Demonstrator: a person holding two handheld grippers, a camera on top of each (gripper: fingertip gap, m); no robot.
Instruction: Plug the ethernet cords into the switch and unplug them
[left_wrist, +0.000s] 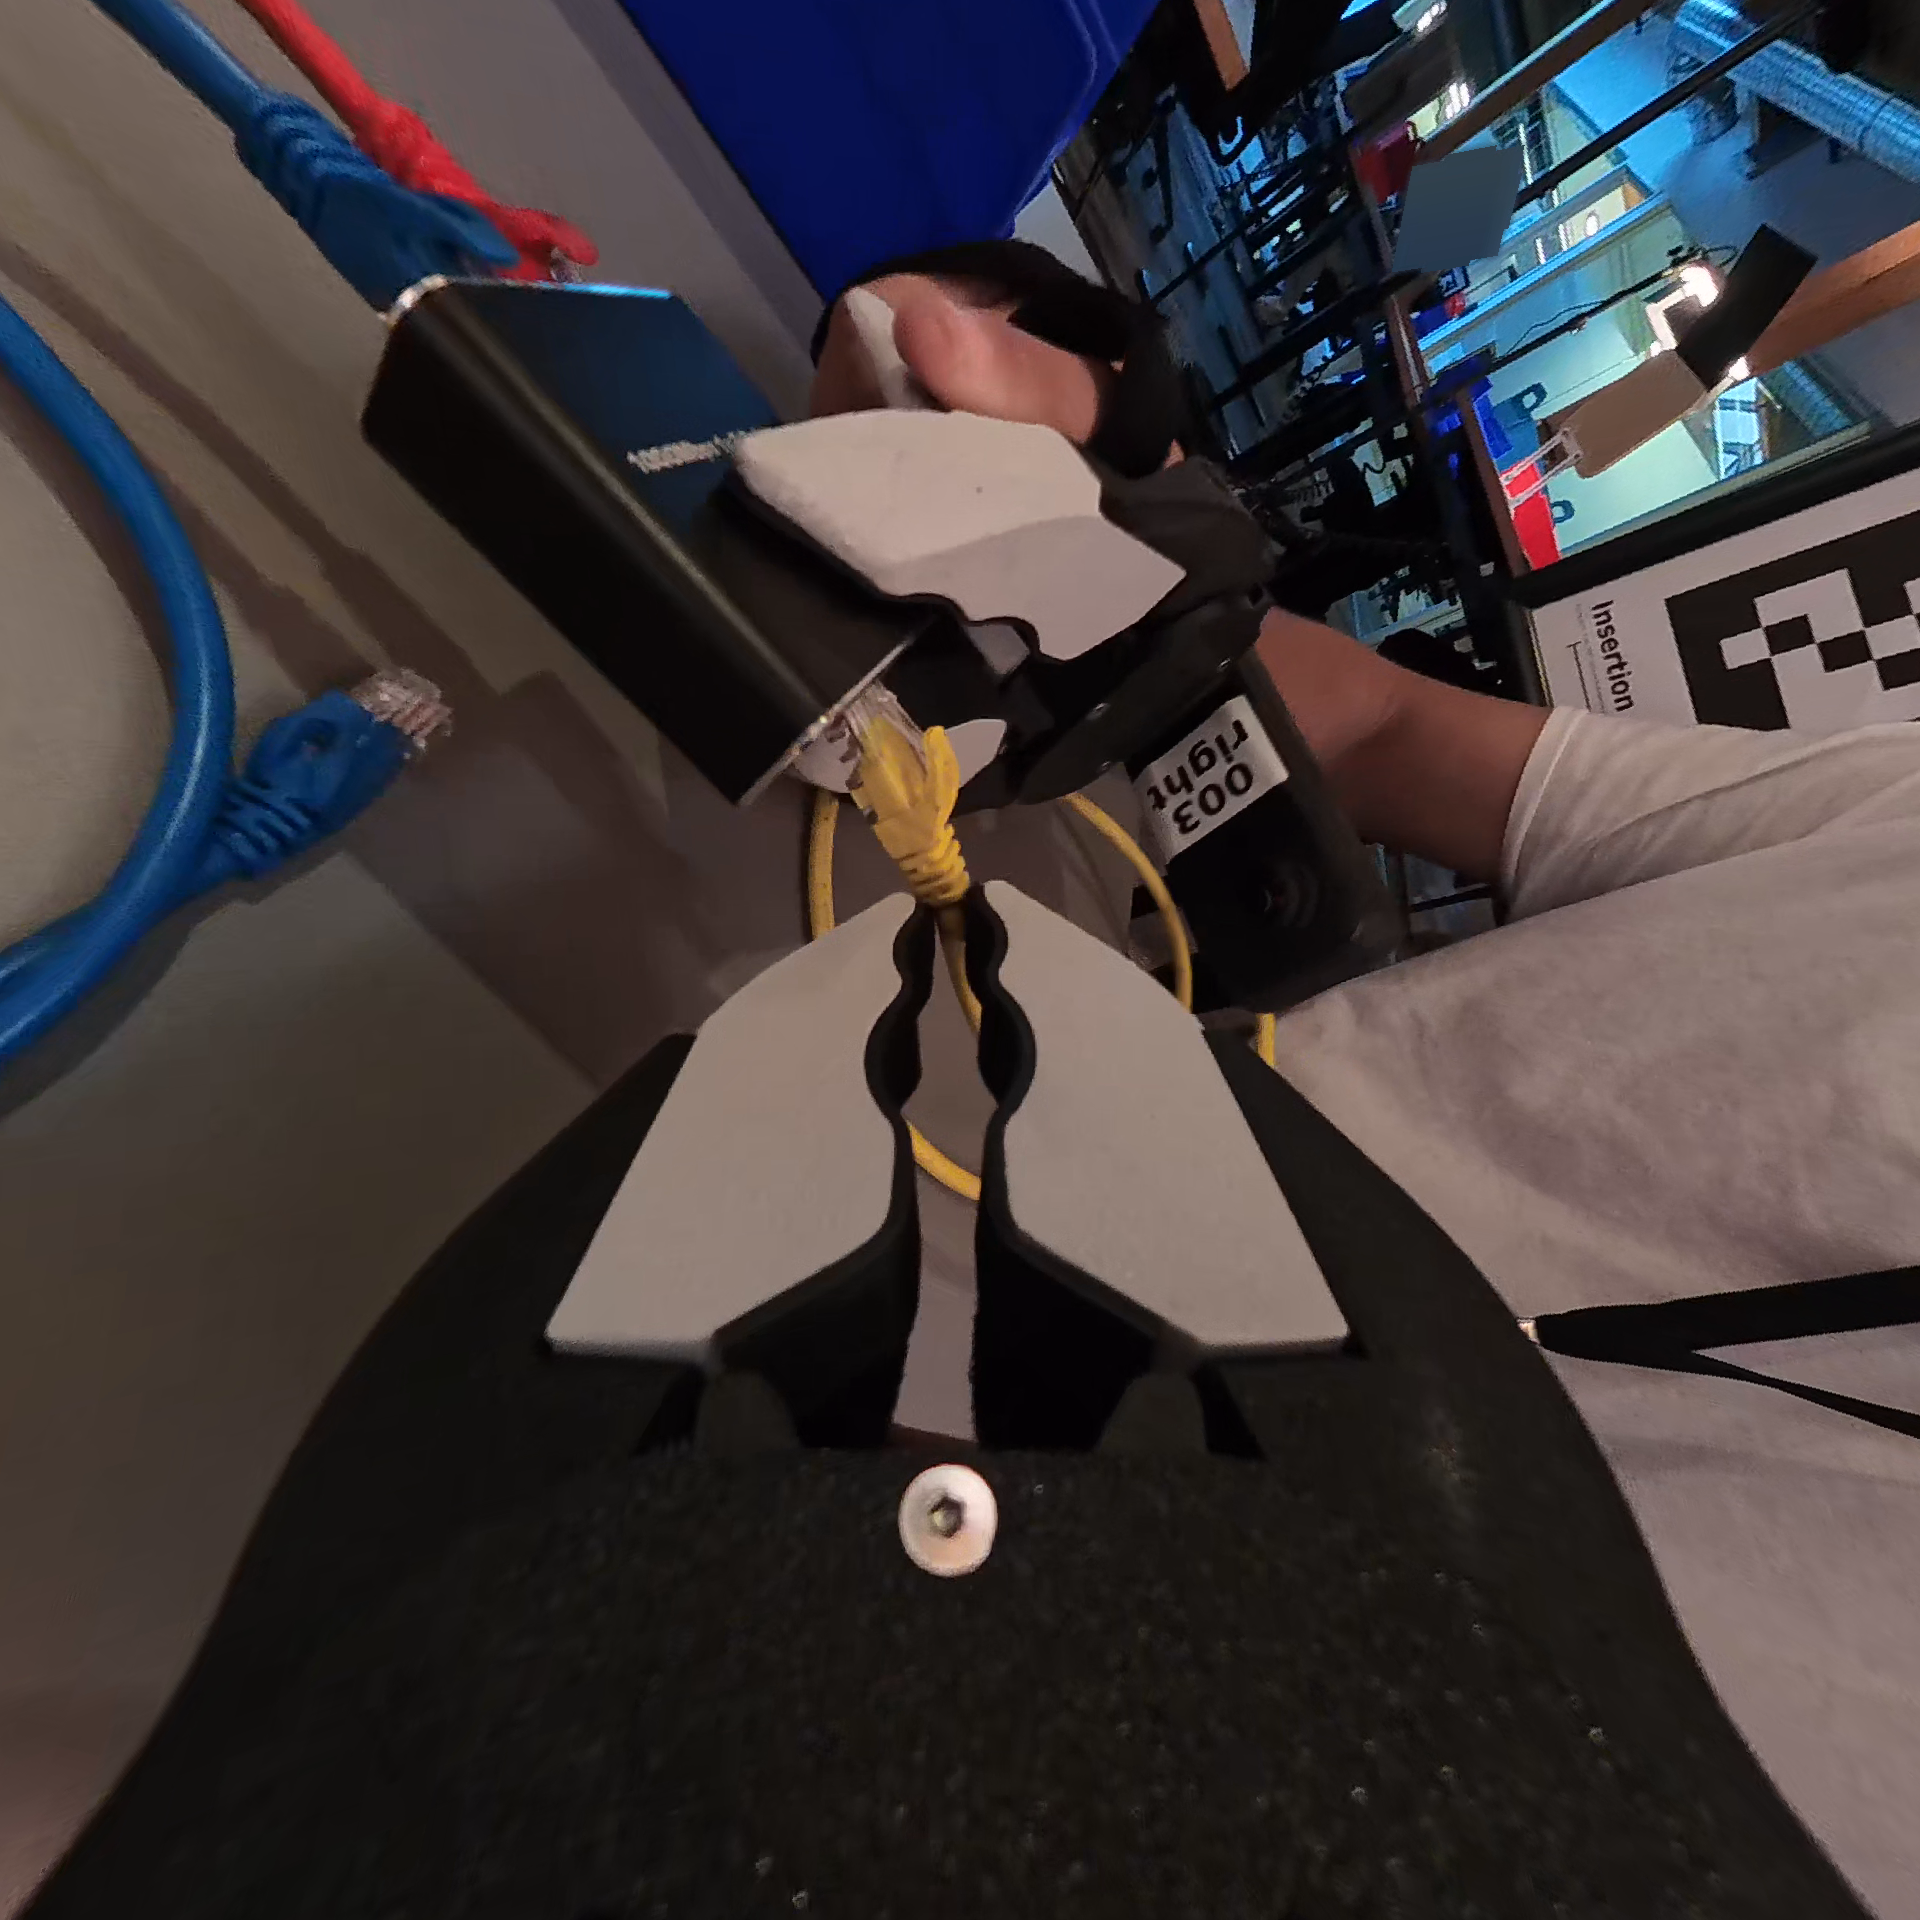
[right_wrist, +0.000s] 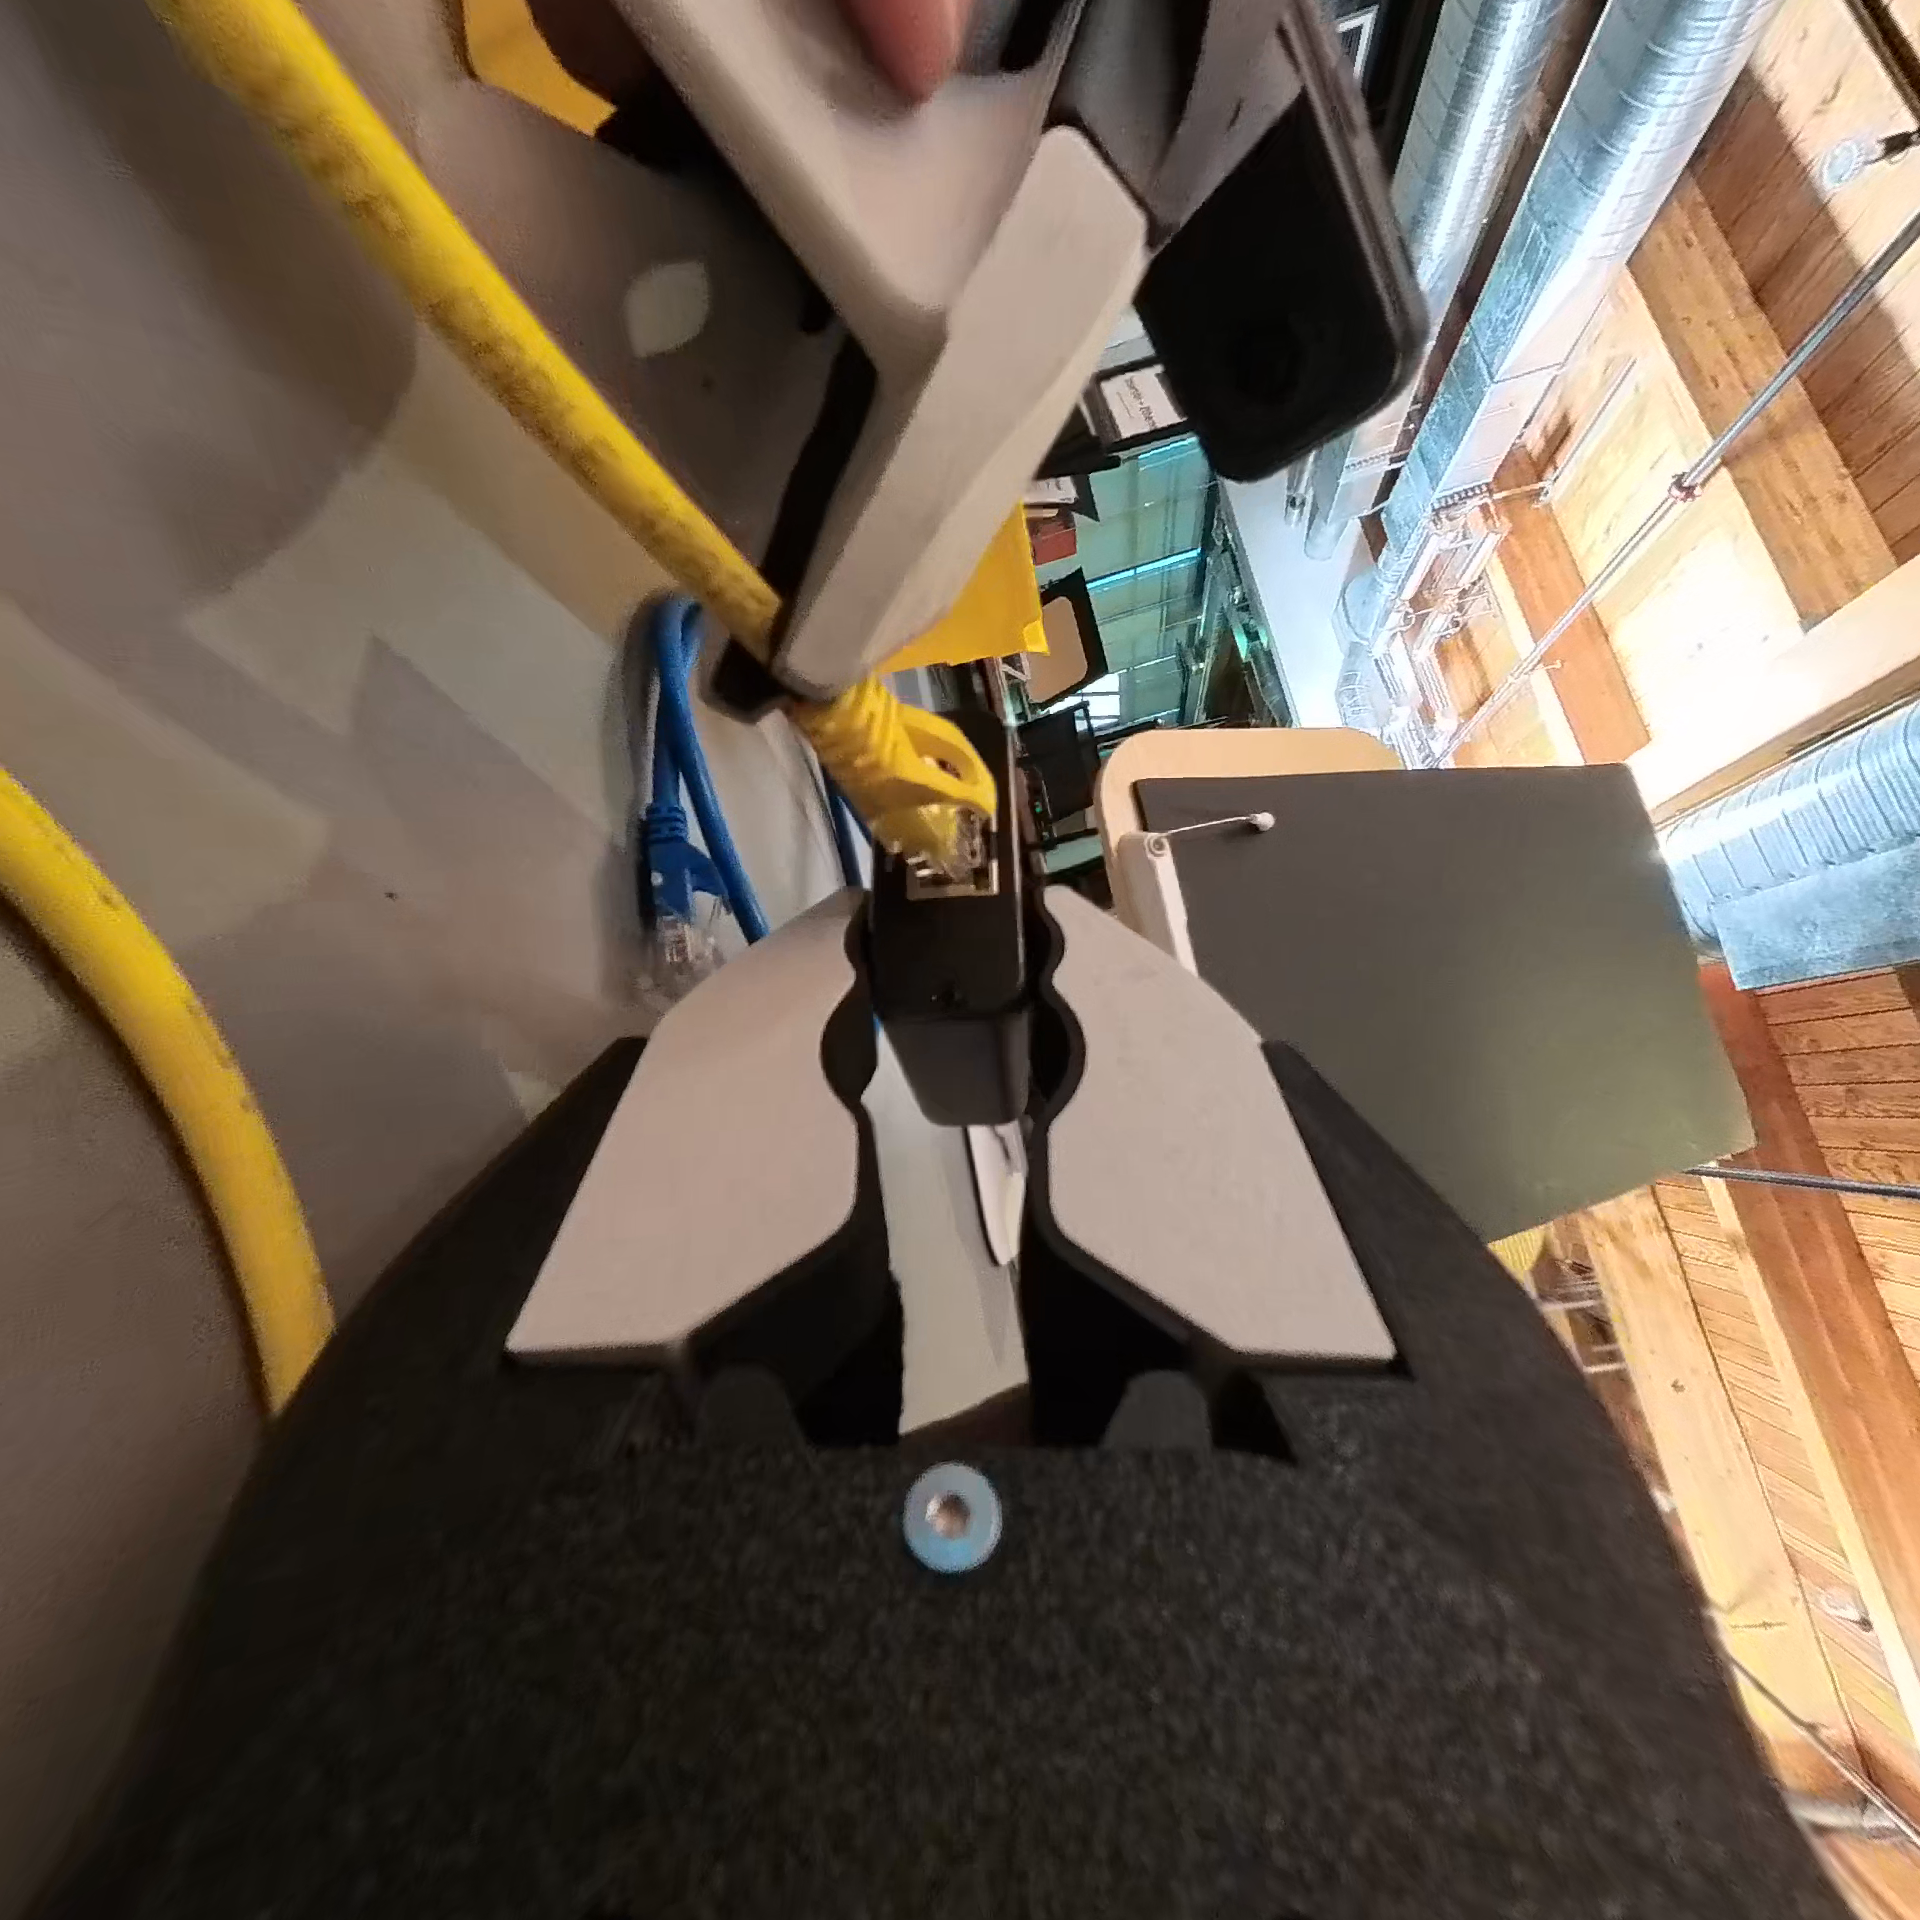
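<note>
My right gripper (right_wrist: 951, 925) is shut on one end of the black switch (right_wrist: 951, 977) and holds it above the table. In the left wrist view the switch (left_wrist: 582, 499) shows with the right gripper's grey fingers (left_wrist: 935, 509) clamped on it. My left gripper (left_wrist: 948, 904) is shut on the yellow ethernet cord just behind its plug (left_wrist: 904, 774). The plug's clear tip is at the mouth of a port (right_wrist: 951, 881) in the switch's near end; I cannot tell if it is seated. A blue cord (left_wrist: 395, 218) and a red cord (left_wrist: 468, 197) are plugged into the far end.
A loose blue cord with a free plug (left_wrist: 343, 753) lies on the grey table at left, also seen in the right wrist view (right_wrist: 675, 883). A blue bin (left_wrist: 883, 104) stands behind the switch. A marker board (left_wrist: 1766, 634) and a person's white-sleeved arm (left_wrist: 1662, 810) are at right. Left tips to right tips: about 7 cm.
</note>
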